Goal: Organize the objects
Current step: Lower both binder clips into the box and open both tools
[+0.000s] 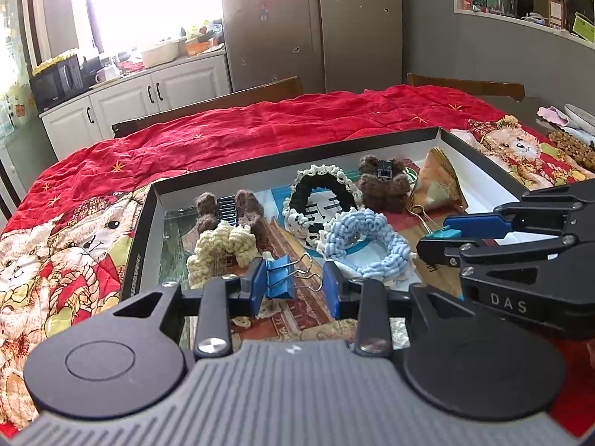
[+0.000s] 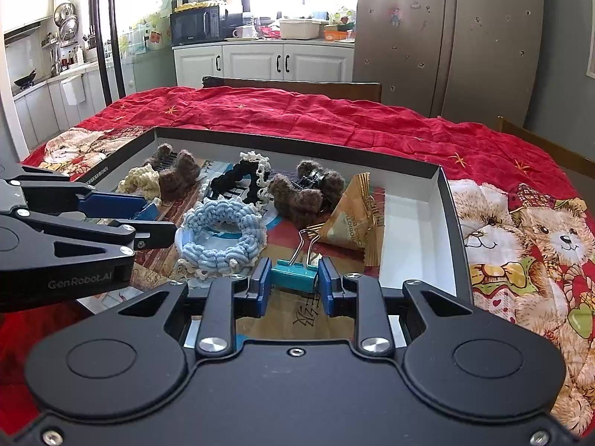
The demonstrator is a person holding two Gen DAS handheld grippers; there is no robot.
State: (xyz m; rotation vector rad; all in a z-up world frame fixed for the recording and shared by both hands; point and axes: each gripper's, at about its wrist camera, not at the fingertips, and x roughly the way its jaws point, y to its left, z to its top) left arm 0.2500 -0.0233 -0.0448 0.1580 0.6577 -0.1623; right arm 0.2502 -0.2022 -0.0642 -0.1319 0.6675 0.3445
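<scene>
Sitting between the right tongs point(image 2: 293, 290) (gripped): teal binder clip point(image 2: 293, 278)

A red quilted cloth point(image 2: 334, 126) printed with teddy bears lies under a black-walled, white-lined cardboard box point(image 2: 416, 245) holding a pale blue crocheted scrunchie point(image 2: 223, 238), a teal metal binder clip point(image 2: 293, 278) and a blue metal binder clip point(image 1: 279, 278).

Each camera rides just behind its own claw, tilted down and close over the shallow box point(image 1: 479, 174) on the red-clothed table point(image 1: 260, 126). The left view faces 12 o'clock toward the fridge point(image 1: 312, 22), the right claw point(image 1: 433, 239) entering at 3 o'clock. The right view shares the box point(image 2: 442, 200); the left claw point(image 2: 156, 219) enters at 9 o'clock.
</scene>
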